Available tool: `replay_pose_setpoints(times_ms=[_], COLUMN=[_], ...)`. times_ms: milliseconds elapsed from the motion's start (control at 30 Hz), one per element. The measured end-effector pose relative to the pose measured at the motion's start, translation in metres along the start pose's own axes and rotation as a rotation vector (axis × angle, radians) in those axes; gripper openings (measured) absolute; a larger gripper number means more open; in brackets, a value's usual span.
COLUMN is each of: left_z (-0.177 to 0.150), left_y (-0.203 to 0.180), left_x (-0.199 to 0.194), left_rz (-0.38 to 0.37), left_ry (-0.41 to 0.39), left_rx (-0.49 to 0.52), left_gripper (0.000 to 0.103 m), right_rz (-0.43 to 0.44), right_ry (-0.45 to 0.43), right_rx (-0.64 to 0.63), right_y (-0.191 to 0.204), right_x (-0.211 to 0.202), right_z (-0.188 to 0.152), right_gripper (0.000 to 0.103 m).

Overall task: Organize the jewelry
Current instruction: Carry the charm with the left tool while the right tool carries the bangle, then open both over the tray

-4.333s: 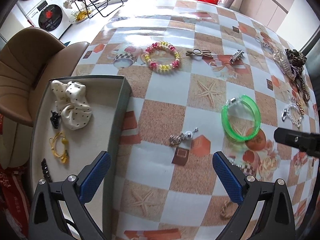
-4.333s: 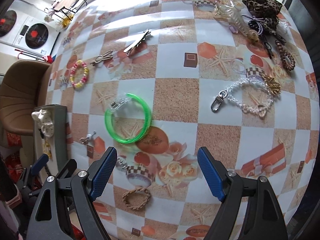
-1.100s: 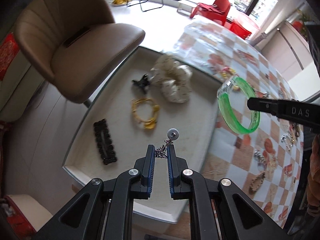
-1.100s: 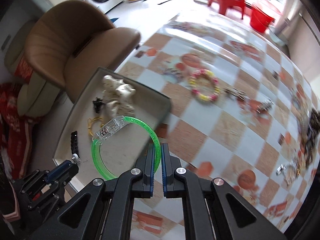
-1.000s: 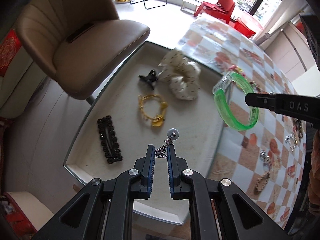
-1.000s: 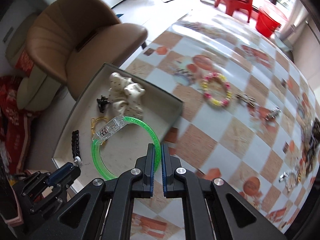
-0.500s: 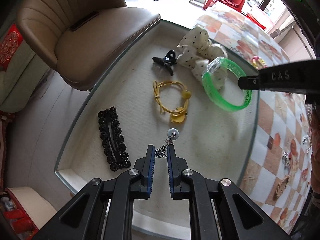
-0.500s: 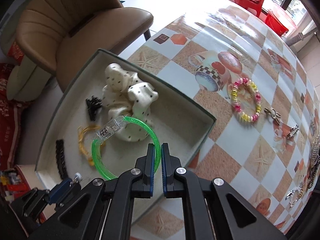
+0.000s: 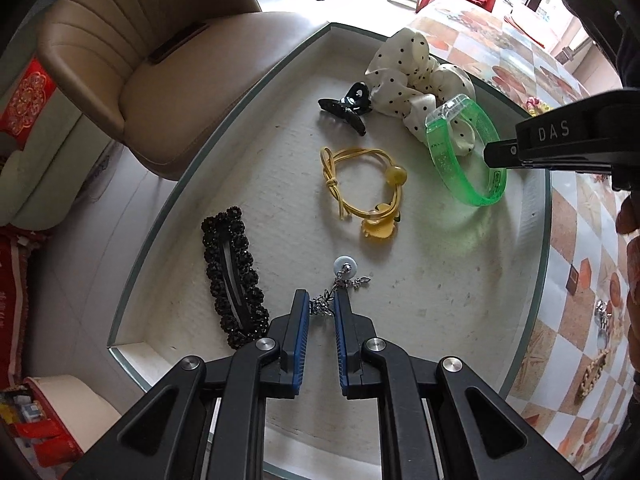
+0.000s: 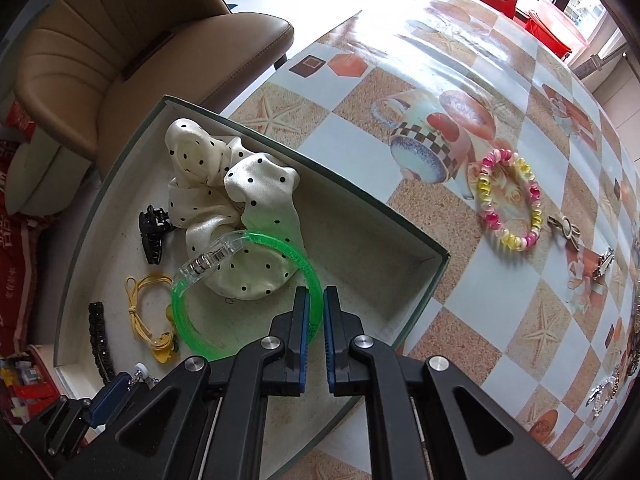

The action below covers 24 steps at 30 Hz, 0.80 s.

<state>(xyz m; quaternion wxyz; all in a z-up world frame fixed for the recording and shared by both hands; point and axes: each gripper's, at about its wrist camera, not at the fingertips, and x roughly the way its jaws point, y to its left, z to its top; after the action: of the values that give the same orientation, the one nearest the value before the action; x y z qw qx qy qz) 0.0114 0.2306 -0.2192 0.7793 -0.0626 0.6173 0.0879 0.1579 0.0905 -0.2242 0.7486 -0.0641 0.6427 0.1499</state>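
Observation:
My left gripper (image 9: pixel 322 300) is shut on a small silver chain charm (image 9: pixel 340 284) with a pale round bead, held low over the near part of the grey tray (image 9: pixel 168 204). My right gripper (image 10: pixel 315 296) is shut on a green translucent bangle (image 10: pixel 188 316) and holds it over the tray (image 10: pixel 424 272), above the white polka-dot scrunchie (image 10: pixel 224 196). In the left wrist view the bangle (image 9: pixel 452 168) hangs from the right gripper's black finger at the tray's right side.
In the tray lie a black beaded clip (image 9: pixel 232 276), a yellow hair tie (image 9: pixel 360 192), a black claw clip (image 9: pixel 348 108) and the scrunchie (image 9: pixel 416 76). On the patterned tablecloth lie a pink-yellow bead bracelet (image 10: pixel 508 204) and metal clips (image 10: pixel 568 232). A brown chair (image 9: pixel 152 48) stands beside the tray.
Both grippers have moved further in over the tray and lower. The bangle now hangs over the scrunchie inside the tray. The charm hangs close above the tray floor.

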Motion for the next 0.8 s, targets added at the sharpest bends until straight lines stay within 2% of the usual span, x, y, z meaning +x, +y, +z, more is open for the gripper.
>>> replay_pose_setpoints(times_ms=[233, 300, 367, 433, 700, 733, 800], left_z=[0.002, 0.003, 0.003, 0.004, 0.007, 0.008, 0.007], left_y=[-0.001, -0.001, -0.002, -0.001, -0.006, -0.007, -0.006], left_x=[-0.003, -0.003, -0.005, -0.006, -0.011, -0.012, -0.017], left_rz=[0.023, 0.031, 0.036, 0.044, 0.051, 0.051, 0.061], left_ry=[0.009, 0.009, 0.01, 0.01, 0.005, 0.007, -0.01], left_rx=[0.0, -0.005, -0.005, -0.001, 0.005, 0.004, -0.014], left_gripper=[0.016, 0.016, 0.016, 0.016, 0.016, 0.021, 0.091], right_rz=[0.018, 0.027, 0.036, 0.045, 0.082, 0.085, 0.093], right_ry=[0.003, -0.011, -0.024, -0.038, -0.07, -0.072, -0.074], right_rx=[0.001, 0.003, 0.006, 0.009, 0.028, 0.031, 0.038], right_y=[0.003, 0.001, 0.001, 0.001, -0.008, -0.007, -0.01], right_x=[-0.002, -0.007, -0.012, -0.019, -0.047, -0.049, -0.056], right_z=[-0.004, -0.005, -0.004, -0.004, -0.009, -0.011, -0.015], right_gripper=[0.009, 0.014, 0.03, 0.038, 0.043, 0.043, 0.043])
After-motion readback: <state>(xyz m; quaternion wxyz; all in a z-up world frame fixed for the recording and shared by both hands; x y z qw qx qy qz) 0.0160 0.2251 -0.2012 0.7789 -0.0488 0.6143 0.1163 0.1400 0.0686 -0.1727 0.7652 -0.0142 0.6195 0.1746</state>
